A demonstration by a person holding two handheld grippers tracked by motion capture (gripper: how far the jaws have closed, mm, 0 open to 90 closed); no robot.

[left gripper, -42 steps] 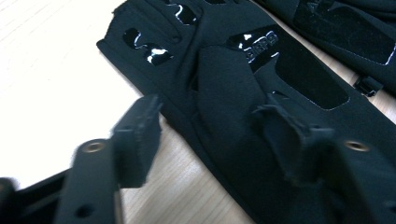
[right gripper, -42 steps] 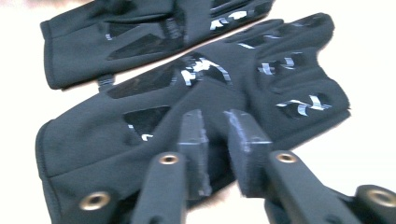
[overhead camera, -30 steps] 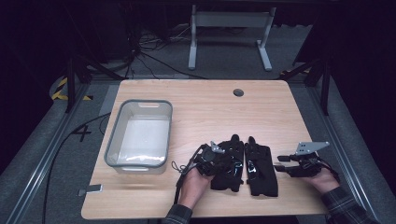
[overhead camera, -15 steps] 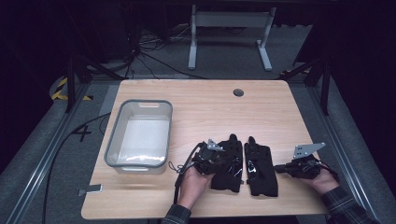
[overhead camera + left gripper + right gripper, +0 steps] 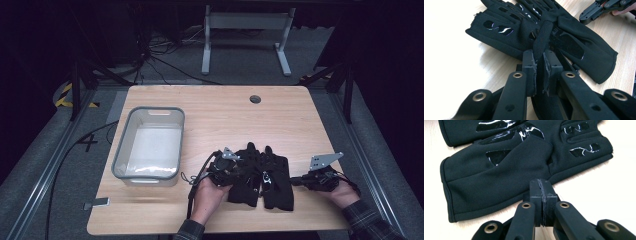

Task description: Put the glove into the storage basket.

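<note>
Two black gloves lie side by side, palms up, near the table's front edge: the left glove (image 5: 245, 182) and the right glove (image 5: 278, 186). My left gripper (image 5: 239, 174) is shut on a thumb-like strip of black glove fabric (image 5: 541, 37), which stands up between its pads (image 5: 531, 67). My right gripper (image 5: 296, 180) sits on the wood just right of the right glove, jaws pressed together with nothing between them. In the right gripper view its tips (image 5: 541, 183) rest against the glove's (image 5: 499, 177) edge. The right gripper (image 5: 599, 10) also shows beyond the gloves in the left gripper view.
A clear plastic bin (image 5: 148, 111) with a grey rim stands on the table's left half. A round cable hole (image 5: 255, 99) sits near the far edge. Bare wood (image 5: 235, 125) stretches behind the gloves. A metal stand (image 5: 245, 30) is on the floor beyond.
The right gripper has shifted slightly left toward the gloves. The left gripper and both gloves stay where they were.
</note>
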